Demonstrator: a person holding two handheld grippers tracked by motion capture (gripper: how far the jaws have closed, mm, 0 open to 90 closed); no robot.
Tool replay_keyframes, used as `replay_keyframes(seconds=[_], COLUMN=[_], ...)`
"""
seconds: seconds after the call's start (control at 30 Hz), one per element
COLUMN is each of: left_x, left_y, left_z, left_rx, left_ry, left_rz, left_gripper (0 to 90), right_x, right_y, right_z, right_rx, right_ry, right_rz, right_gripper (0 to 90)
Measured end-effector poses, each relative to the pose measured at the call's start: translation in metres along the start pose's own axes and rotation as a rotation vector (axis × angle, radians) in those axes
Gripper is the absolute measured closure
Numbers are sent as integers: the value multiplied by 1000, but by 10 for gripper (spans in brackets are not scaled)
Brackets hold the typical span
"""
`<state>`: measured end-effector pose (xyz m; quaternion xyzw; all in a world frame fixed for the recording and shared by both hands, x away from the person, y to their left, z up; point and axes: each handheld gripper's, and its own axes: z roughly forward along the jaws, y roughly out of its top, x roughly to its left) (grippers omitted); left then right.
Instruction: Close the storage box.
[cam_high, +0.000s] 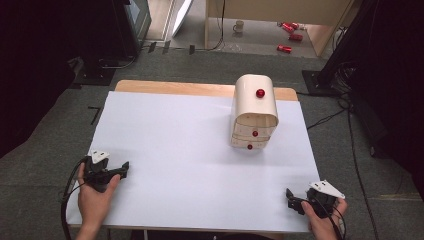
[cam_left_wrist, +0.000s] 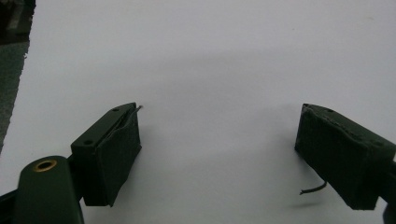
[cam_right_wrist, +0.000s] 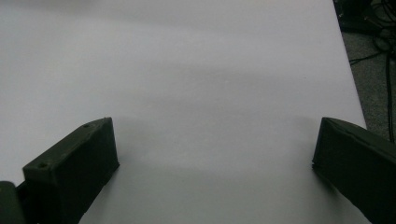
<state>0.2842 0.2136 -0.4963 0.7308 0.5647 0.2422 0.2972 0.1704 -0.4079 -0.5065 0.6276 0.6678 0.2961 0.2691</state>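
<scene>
One drawer cabinet (cam_high: 253, 111) (three red knobs (cam_high: 260, 93)), two empty grippers.

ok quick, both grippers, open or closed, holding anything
left gripper: open, fingers wide apart, holding nothing
right gripper: open, fingers wide apart, holding nothing

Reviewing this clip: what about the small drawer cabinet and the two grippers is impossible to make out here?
- Drawer cabinet, high view: its contents are hidden by its closed fronts; its back and far side are turned away.
- Right gripper, high view: too small and dark to read the jaw gap; its own view shows the jaws apart.
- Left gripper, left gripper view: the right jaw is cut off by the frame edge.
</scene>
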Motion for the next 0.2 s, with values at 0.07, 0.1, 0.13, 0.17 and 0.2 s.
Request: replay_keyframes(seconds=[0.07,0.1,0.13,0.17,0.2], left_x=[0,0,0,0,0], left_y=[0,0,0,0,0], left_z=[0,0,0,0,0], left_rx=[0,0,0,0,1], left_ry=[0,0,0,0,-1], left_rz=[0,0,0,0,0], left_gripper=[141,141,141,141,141], right_x=[0,0,0,0,0], right_y=[0,0,0,0,0], right_z=[0,0,0,0,0], right_rx=[0,0,-1,0,-1], right_ry=[0,0,0,0,0], right_rz=[1,1,1,0,1], right_gripper=[0,0,0,0,0])
